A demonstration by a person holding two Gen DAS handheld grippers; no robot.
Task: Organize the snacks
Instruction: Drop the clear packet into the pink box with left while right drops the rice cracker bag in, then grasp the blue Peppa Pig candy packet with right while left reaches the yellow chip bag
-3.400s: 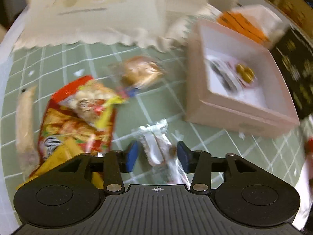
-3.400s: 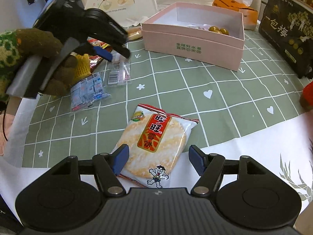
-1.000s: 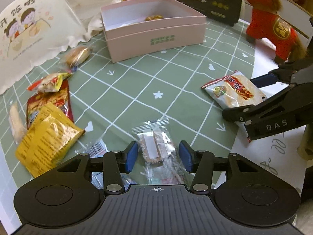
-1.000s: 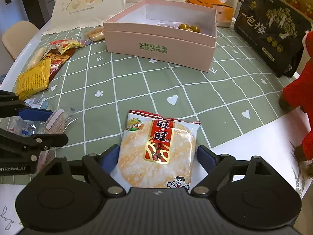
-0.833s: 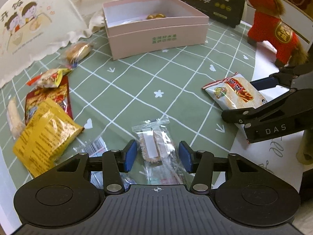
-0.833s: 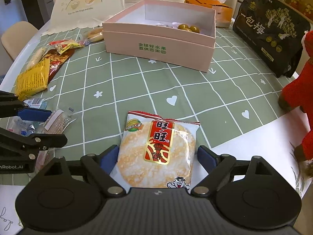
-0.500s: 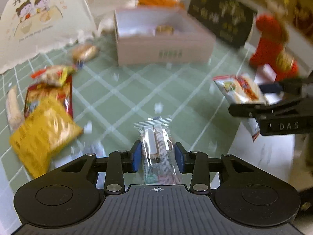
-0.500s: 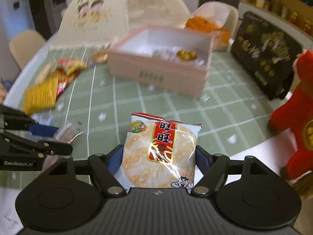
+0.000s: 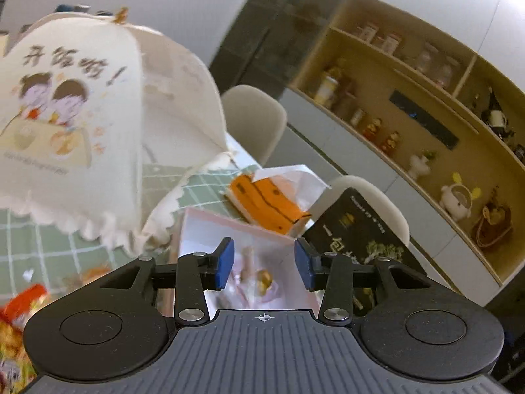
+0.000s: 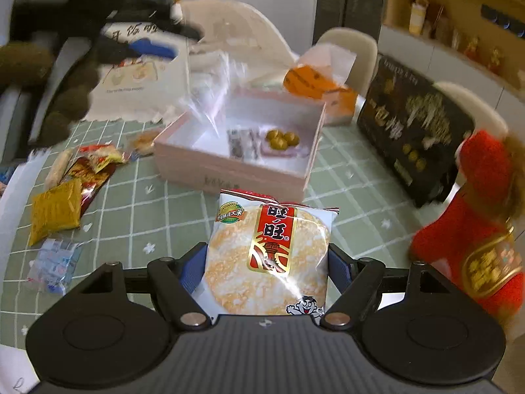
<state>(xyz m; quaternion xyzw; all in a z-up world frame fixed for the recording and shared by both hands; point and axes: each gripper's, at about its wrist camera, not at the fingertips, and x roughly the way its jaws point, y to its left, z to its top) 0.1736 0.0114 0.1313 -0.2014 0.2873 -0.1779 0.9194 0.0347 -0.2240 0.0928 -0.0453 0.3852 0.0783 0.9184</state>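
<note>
Cracker packet (image 10: pixel 267 256) points lengthwise at box (image 10: pixel 229 177) — right tool (image 10: pixel 262 267) clamps it; left tool (image 9: pixel 264 264) opening, empty.

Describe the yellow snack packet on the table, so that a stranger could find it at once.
Start at the pink box in the middle of the green checked tablecloth, then look toward the cloth's left edge. The yellow snack packet lies flat there, beside a red wrapper. It alone is plain mustard yellow; the packet below it is pale blue.
</note>
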